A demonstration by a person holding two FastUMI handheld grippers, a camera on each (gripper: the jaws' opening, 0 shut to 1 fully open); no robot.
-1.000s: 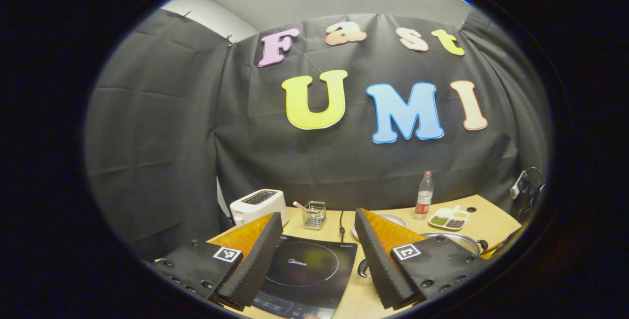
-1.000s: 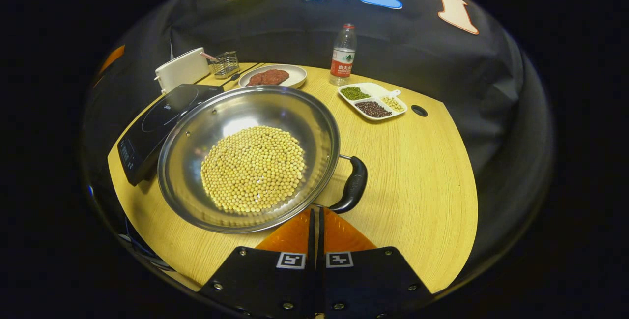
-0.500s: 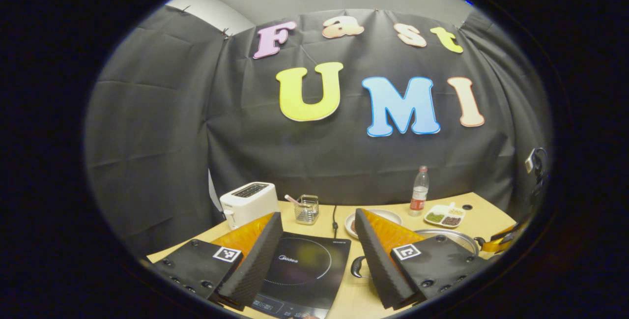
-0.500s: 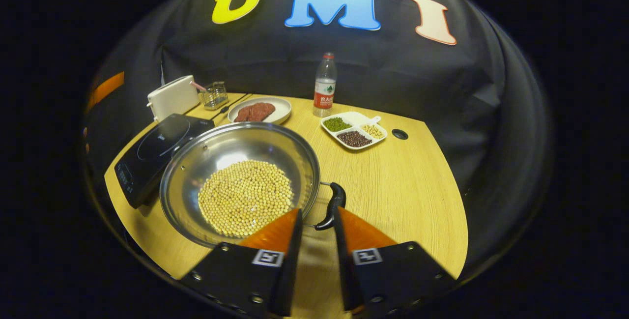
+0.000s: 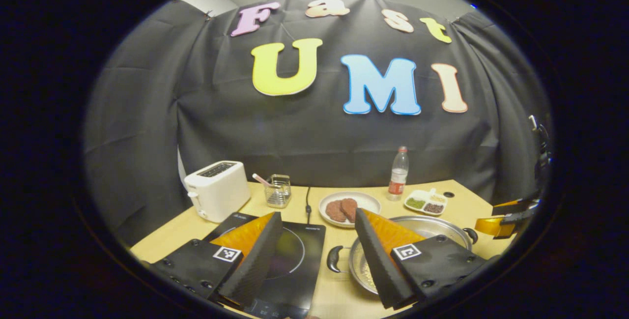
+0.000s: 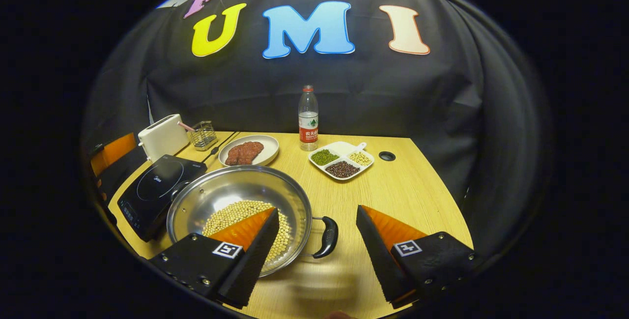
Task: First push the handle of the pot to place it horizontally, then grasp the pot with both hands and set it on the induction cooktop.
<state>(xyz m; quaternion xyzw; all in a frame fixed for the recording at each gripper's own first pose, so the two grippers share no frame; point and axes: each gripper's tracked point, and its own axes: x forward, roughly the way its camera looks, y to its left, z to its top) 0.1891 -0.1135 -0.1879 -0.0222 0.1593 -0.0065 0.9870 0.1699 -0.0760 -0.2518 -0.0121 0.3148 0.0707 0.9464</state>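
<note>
In the right gripper view, we see the right gripper (image 6: 318, 216) with its fingers spread wide apart and holding nothing, raised over the near edge of the wooden table (image 6: 417, 196). Between the fingers lies the nearer black handle (image 6: 327, 237) of the steel pot (image 6: 236, 198), untouched by either finger. The pot stands on the table, just right of the black induction cooktop (image 6: 157, 188), and holds a layer of soybeans (image 6: 231, 213). Whether pot and cooktop touch, we cannot tell.

Behind the pot we note a plate of red meat (image 6: 249, 151), a water bottle (image 6: 308, 118), a divided dish of beans (image 6: 341, 160), a white toaster (image 6: 162, 137) and a small wire basket (image 6: 203, 135). At the far left edge, part of the left gripper (image 6: 115, 154) appears beside the cooktop.

In the left gripper view, we see the left gripper (image 5: 318, 218) likewise with fingers wide apart and empty, above the cooktop (image 5: 290, 260) and the pot (image 5: 432, 228). The pot's other handle (image 5: 334, 259) points toward the cooktop, in the gap between the fingers. At the right edge, the right gripper (image 5: 506, 216) shows beyond the pot.
</note>
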